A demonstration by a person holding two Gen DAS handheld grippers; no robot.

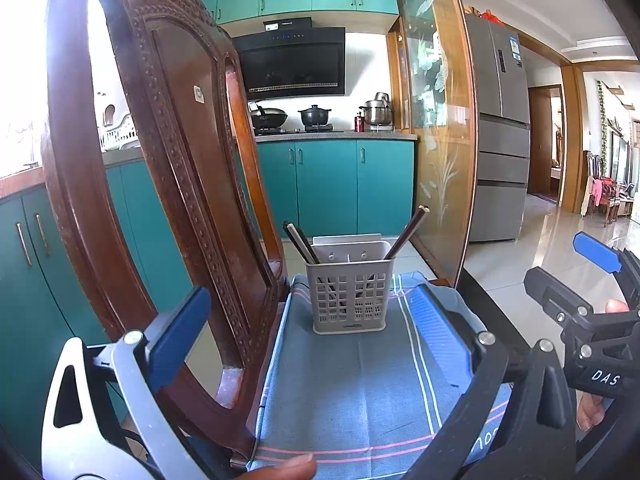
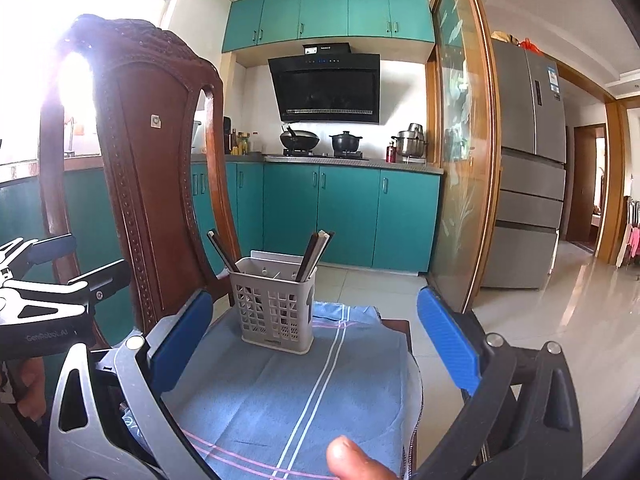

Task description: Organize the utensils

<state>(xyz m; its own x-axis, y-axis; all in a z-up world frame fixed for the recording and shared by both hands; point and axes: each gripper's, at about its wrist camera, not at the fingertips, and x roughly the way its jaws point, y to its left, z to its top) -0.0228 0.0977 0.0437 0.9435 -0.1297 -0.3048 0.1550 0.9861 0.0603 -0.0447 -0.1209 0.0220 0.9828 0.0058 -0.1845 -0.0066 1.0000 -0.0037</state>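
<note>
1. A grey slotted utensil holder (image 1: 351, 289) stands upright on a blue cloth (image 1: 360, 392) with white and pink stripes, towards the cloth's far end.
2. Dark chopsticks (image 1: 301, 242) lean out of the holder's left side, and another pair of chopsticks (image 1: 407, 233) leans out to the right; all of them sit inside the holder.
3. The left hand-held gripper (image 1: 304, 320) hangs over the near part of the cloth with its blue pads spread wide and nothing between them.
4. The right hand-held gripper (image 2: 316, 336) is likewise spread wide and empty, pointing at the holder (image 2: 276, 306) from a little to the right.
5. A carved wooden chair back (image 1: 160, 184) rises just left of the cloth.
6. A fingertip (image 2: 352, 458) shows at the bottom edge of the right wrist view.
7. Behind are teal cabinets (image 2: 344, 216), a stove with pots, and a grey fridge (image 2: 528, 168).
</note>
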